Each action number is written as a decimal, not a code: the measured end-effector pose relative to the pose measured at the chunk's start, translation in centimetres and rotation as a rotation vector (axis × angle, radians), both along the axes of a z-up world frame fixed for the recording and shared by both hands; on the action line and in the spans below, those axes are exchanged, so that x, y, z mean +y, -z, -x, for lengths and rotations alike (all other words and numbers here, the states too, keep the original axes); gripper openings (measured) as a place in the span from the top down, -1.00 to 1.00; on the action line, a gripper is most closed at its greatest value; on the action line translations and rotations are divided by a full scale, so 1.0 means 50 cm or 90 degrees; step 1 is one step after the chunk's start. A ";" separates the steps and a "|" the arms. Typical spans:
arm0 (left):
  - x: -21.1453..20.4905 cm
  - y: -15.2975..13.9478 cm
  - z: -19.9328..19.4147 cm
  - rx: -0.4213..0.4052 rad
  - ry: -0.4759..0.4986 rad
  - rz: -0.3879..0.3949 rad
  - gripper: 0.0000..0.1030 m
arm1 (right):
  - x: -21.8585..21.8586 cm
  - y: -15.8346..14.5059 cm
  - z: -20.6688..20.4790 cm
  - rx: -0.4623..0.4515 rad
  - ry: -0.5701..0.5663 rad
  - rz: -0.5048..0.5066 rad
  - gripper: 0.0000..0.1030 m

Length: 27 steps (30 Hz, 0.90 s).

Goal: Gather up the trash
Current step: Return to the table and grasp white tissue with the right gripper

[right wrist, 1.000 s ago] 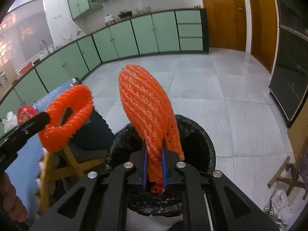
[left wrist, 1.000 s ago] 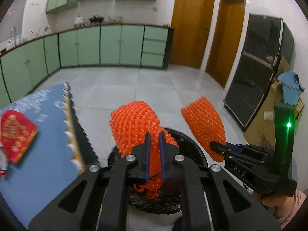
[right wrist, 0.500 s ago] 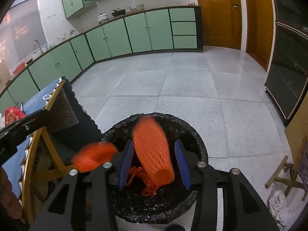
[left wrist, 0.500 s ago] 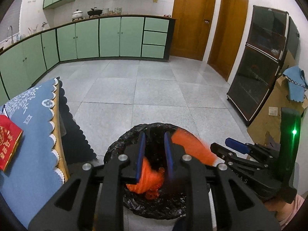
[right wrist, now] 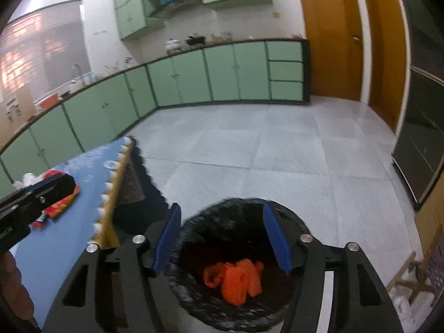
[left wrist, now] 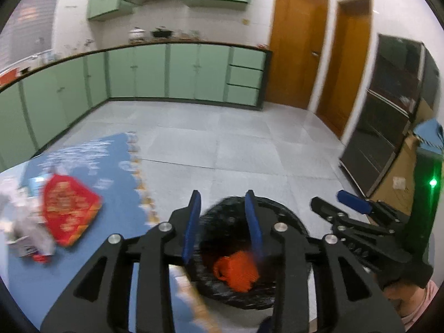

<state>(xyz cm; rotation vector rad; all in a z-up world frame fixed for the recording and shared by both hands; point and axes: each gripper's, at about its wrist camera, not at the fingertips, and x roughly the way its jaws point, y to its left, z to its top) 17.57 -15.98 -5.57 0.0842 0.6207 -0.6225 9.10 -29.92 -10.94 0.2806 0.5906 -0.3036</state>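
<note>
Orange foam net sleeves (right wrist: pixel 234 280) lie inside the black-lined trash bin (right wrist: pixel 194 299) on the floor; they also show in the left wrist view (left wrist: pixel 236 273), in the bin (left wrist: pixel 288 222). My left gripper (left wrist: pixel 223 223) is open and empty above the bin's left rim. My right gripper (right wrist: pixel 222 238) is open wide and empty over the bin; it also shows from the side in the left wrist view (left wrist: pixel 341 208). A red packet (left wrist: pixel 69 208) and crumpled grey-white trash (left wrist: pixel 25 230) lie on the blue table (left wrist: pixel 116 183).
The blue table with a scalloped edge (right wrist: pixel 83 249) stands left of the bin. Green cabinets (left wrist: pixel 166 72) line the far wall. A dark glass cabinet (left wrist: pixel 388 127) and cardboard boxes (left wrist: pixel 399 172) stand at the right. Tiled floor (right wrist: pixel 277 152) lies beyond the bin.
Both grippers opened and let go of the orange net sleeves, which dropped into the bin. Both views have swung up and to the left, showing more of the table.
</note>
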 end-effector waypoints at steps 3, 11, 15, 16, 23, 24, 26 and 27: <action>0.097 -0.023 -0.009 -0.016 -0.064 -0.009 0.25 | 0.071 -0.036 -0.026 -0.019 -0.041 0.007 -0.35; 0.344 -0.038 -0.042 -0.042 -0.236 -0.059 0.24 | 0.278 -0.075 -0.107 -0.046 -0.152 0.001 -0.38; 0.443 -0.029 -0.060 -0.038 -0.302 -0.077 0.24 | 0.378 -0.070 -0.151 -0.054 -0.200 -0.011 -0.38; 0.459 -0.029 -0.065 -0.039 -0.312 -0.079 0.24 | 0.399 -0.066 -0.160 -0.055 -0.209 -0.014 -0.38; 0.556 -0.026 -0.106 -0.037 -0.363 -0.074 0.24 | 0.530 -0.057 -0.224 -0.058 -0.279 -0.003 -0.31; 0.568 -0.027 -0.113 -0.034 -0.368 -0.071 0.24 | 0.547 -0.054 -0.234 -0.057 -0.287 -0.001 -0.29; 0.580 -0.026 -0.123 -0.034 -0.375 -0.072 0.24 | 0.573 -0.047 -0.251 -0.051 -0.303 0.000 -0.19; 0.586 -0.025 -0.127 -0.034 -0.376 -0.072 0.24 | 0.583 -0.044 -0.259 -0.047 -0.308 0.001 -0.16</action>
